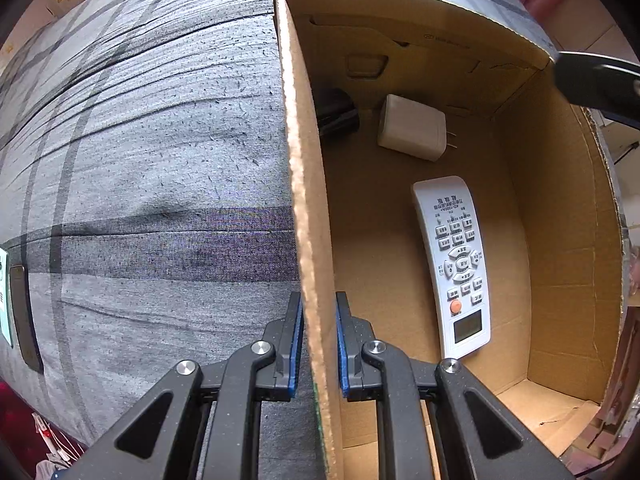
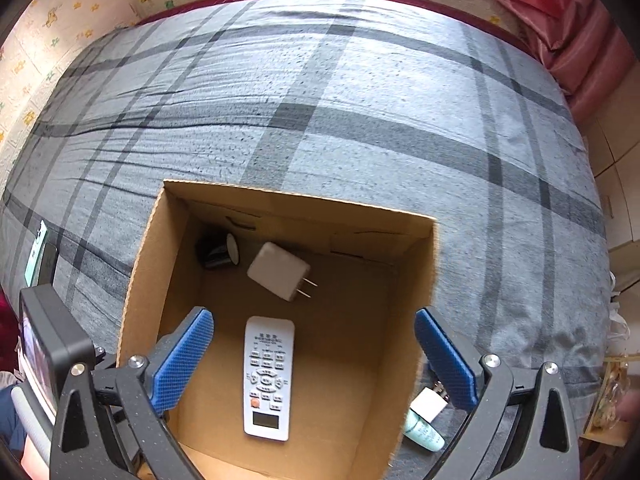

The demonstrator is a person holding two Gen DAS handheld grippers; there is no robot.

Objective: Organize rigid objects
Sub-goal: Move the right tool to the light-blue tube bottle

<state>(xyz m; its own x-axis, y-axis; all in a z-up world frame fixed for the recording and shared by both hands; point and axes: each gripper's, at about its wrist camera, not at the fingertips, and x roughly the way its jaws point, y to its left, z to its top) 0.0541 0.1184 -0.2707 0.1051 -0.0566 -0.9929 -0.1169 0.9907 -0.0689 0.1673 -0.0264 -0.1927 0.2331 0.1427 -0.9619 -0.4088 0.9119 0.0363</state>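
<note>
1. Left gripper (image 1: pixel 319 344): jaws astride the cardboard box (image 1: pixel 308 200) wall, apparently pinching it.
2. Right gripper (image 2: pixel 314 356): jaws wide open, empty, above the remote control (image 2: pixel 267 378), which lies lengthwise between them on the box floor.
3. White charger (image 2: pixel 428 403) and teal tube (image 2: pixel 424 434) lie outside the box at lower right, nearest the right gripper.

Premises: a home bedroom. Evidence: a bed (image 2: pixel 360 100) under a grey plaid sheet fills the scene; wallpaper (image 2: pixel 72 12) printed with stars and cartoon animals lines the far and left walls; a pink curtain (image 2: pixel 560 8) hangs far right
</note>
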